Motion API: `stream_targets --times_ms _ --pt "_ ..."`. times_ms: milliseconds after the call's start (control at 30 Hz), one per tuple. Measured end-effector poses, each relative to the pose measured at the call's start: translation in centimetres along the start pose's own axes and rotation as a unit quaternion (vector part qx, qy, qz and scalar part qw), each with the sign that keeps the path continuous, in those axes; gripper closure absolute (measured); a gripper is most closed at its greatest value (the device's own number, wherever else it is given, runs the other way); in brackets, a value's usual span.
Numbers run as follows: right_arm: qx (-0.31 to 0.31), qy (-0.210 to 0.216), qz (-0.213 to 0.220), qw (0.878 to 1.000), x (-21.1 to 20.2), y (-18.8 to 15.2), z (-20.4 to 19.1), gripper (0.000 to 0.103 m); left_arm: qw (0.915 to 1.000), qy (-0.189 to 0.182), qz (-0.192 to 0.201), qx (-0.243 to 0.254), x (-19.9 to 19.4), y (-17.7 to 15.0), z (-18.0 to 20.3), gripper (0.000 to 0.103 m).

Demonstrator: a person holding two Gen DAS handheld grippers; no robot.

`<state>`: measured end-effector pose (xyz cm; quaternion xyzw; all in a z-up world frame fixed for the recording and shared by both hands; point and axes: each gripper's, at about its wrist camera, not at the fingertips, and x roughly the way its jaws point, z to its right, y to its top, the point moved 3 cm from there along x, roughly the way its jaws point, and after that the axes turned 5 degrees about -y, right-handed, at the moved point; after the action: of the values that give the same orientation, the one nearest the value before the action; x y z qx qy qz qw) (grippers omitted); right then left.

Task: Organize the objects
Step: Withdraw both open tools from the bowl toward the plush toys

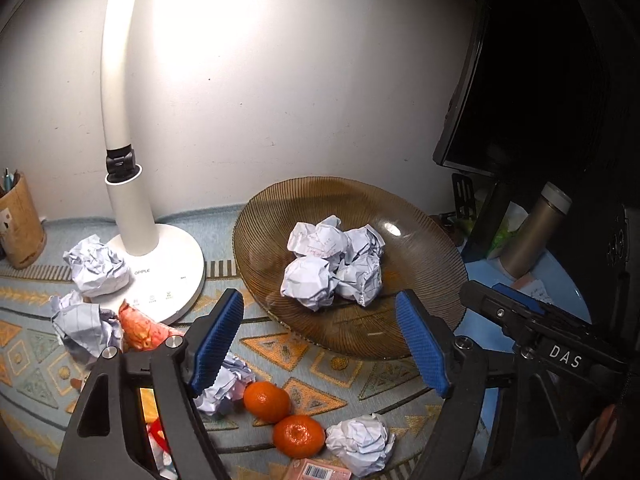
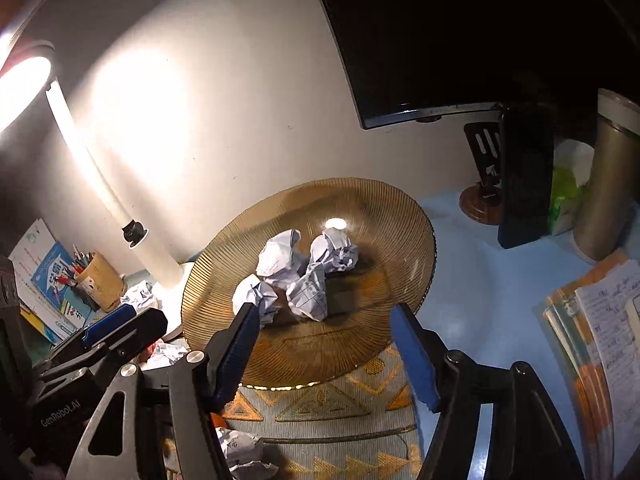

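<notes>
**Four paper balls in glass plate, both grippers empty**

Ribbed amber glass plate [image 1: 420, 240] sits on the patterned woven mat [image 1: 320, 396]. It holds 4 crumpled paper balls [image 1: 334, 264] bunched at centre, touching each other; lined paper w/ handwriting, sharp creases.

Left gripper [image 1: 320, 340] hovers over plate's 6 o'clock rim, jaws spread wide, nothing between the blue ribbed pads [image 1: 218, 338]. Right gripper [image 2: 326, 354] likewise wide apart and empty, at the plate's near rim.

Loose on mat, left wrist view: 2 tangerines [image 1: 282, 418] touching, at 6 o'clock from plate; a paper ball [image 1: 360, 442] just beside them at 3 o'clock; another [image 1: 224, 386] under the left pad; 2 more [image 1: 90, 292] by the white lamp base [image 1: 172, 276], at 9 o'clock.

Bamboo-look pen cup [image 2: 100, 280] w/ pens at far left. Metal thermos [image 1: 534, 230] at 3 o'clock, under the dark monitor [image 1: 520, 80].
</notes>
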<state>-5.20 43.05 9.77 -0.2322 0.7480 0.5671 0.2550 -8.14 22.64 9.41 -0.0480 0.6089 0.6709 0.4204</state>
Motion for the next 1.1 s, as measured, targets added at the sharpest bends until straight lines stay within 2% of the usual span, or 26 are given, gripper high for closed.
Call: stream_targets --times_ms 167,233,400,533,700,767,800,933,1100 --pt "-0.001 0.038 -0.012 0.999 -3.2 -4.1 -1.4 0.036 0.9988 0.006 0.039 -0.030 -5.8 -3.5 -0.5 0.026" --pt "-0.002 0.048 -0.014 0.999 -4.2 -5.9 -2.2 0.036 0.9978 0.023 0.052 -0.033 -7.9 -5.5 -0.6 0.026" --pt "-0.039 0.012 0.003 0.999 -5.4 -10.3 -4.3 0.036 0.9935 0.093 0.062 -0.021 -11.0 -11.2 -1.7 0.026" --pt "-0.078 -0.014 0.016 0.997 -4.9 -13.1 -5.5 0.036 0.9926 0.101 0.050 -0.045 -11.2 -14.3 -4.1 0.024" --pt "-0.098 -0.015 0.015 0.995 -4.3 -14.5 -6.0 0.035 0.9925 0.091 0.054 -0.061 -11.3 -15.4 -5.4 0.023" --pt "-0.090 -0.014 0.007 0.996 -4.0 -14.6 -5.7 0.028 0.9926 0.090 0.048 -0.066 -11.2 -15.5 -5.6 0.014" --pt "-0.086 -0.014 0.005 0.996 -3.9 -14.6 -5.5 0.024 0.9928 0.086 0.046 -0.070 -11.1 -15.5 -5.6 0.014" --pt "-0.076 -0.013 0.005 0.997 -3.9 -14.5 -5.0 0.024 0.9920 0.080 0.048 -0.085 -11.2 -15.6 -6.1 0.014" --pt "-0.098 -0.026 0.004 0.995 -3.7 -14.9 -6.0 0.024 0.9913 0.077 0.048 -0.095 -11.2 -15.6 -6.4 0.014"
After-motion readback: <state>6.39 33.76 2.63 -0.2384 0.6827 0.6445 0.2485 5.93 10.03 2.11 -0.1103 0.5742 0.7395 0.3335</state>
